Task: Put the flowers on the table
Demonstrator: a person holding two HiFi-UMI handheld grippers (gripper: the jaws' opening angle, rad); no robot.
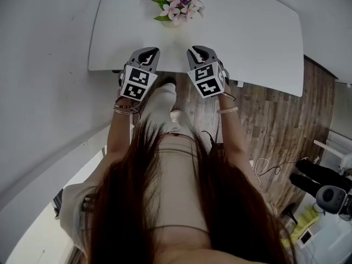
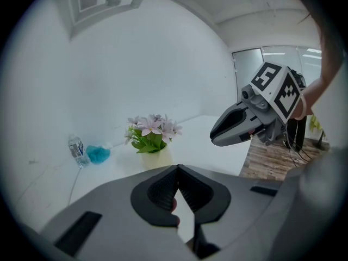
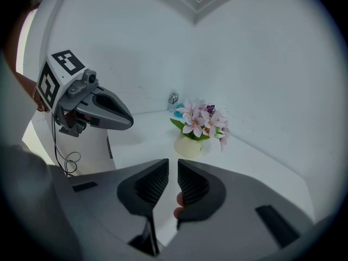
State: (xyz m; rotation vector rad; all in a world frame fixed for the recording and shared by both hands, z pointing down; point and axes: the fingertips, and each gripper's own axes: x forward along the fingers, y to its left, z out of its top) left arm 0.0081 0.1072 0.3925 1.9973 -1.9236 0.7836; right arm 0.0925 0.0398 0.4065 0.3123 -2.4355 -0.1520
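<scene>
at the far left corner of the white table stand a small water bottle and a fluffy blue thing, side by side. the left gripper hangs over the near edge of the table. its jaws are pressed together with nothing in them. the flowers stand upright on the table in a pale pot, at the far side, near the middle. they are pink and white with green leaves. they sit well ahead of both grippers, and no gripper touches them. the right gripper is just beside the left one, also over the near edge. its jaws have only a thin gap, and nothing is in it. to the right of the table is a brown wood floor.
</scene>
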